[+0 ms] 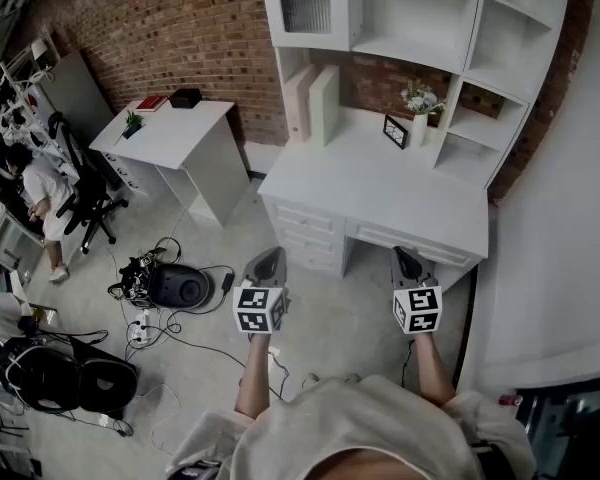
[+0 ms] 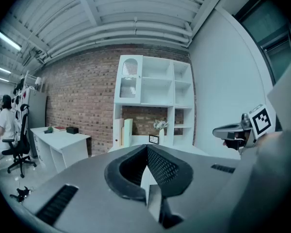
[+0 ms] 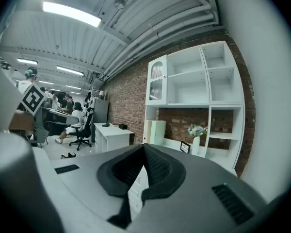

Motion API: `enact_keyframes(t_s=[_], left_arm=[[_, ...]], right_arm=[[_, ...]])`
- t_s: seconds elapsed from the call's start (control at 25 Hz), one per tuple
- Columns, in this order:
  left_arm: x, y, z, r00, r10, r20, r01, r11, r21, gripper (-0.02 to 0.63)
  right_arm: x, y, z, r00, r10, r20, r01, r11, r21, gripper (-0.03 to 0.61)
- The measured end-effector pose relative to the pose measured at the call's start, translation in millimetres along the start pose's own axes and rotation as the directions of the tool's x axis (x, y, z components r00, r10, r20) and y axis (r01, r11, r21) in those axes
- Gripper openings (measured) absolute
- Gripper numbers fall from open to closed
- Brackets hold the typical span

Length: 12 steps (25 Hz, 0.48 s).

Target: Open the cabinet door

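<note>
Both grippers closed and empty: left gripper (image 1: 266,265) has its jaw tips meeting with nothing between them, same for the right gripper (image 1: 408,263)

Target is the cabinet door (image 1: 305,3), the arched, ribbed-glass panel in the top-left bay of the white shelf unit (image 1: 500,38) that sits on the desk (image 1: 380,183). Still shut, long axis upright

Key relation, head view: door is at 12 o'clock from the left gripper, about 11 o'clock from the right. Well apart from both, with the whole desk top in between. Left is the nearer one and lines up better

In the left gripper view the door (image 2: 129,81) sits high at 11 o'clock from the jaw tips, so I'd say reach forward and up

Can't make out a handle or the hinge side from here, so which edge to grab is undecided. My guess: left takes the pull, and its jaws need to open first
</note>
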<state>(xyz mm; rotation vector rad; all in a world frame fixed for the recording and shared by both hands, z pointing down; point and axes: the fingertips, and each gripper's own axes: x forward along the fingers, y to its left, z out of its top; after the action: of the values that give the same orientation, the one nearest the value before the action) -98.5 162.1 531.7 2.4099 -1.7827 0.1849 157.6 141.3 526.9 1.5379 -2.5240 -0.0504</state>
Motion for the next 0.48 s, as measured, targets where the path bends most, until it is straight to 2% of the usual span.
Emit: enact_keyframes(t_s=[0.48], left_arm=[[3.6,-8.6,-4.5,1.0,0.005,-0.005,-0.005,1.0,-0.006,0.026]], right_arm=[[-2.6,-2.7,-4.0,1.0,0.022,0.01,-0.022,1.0,-0.002,0.012]])
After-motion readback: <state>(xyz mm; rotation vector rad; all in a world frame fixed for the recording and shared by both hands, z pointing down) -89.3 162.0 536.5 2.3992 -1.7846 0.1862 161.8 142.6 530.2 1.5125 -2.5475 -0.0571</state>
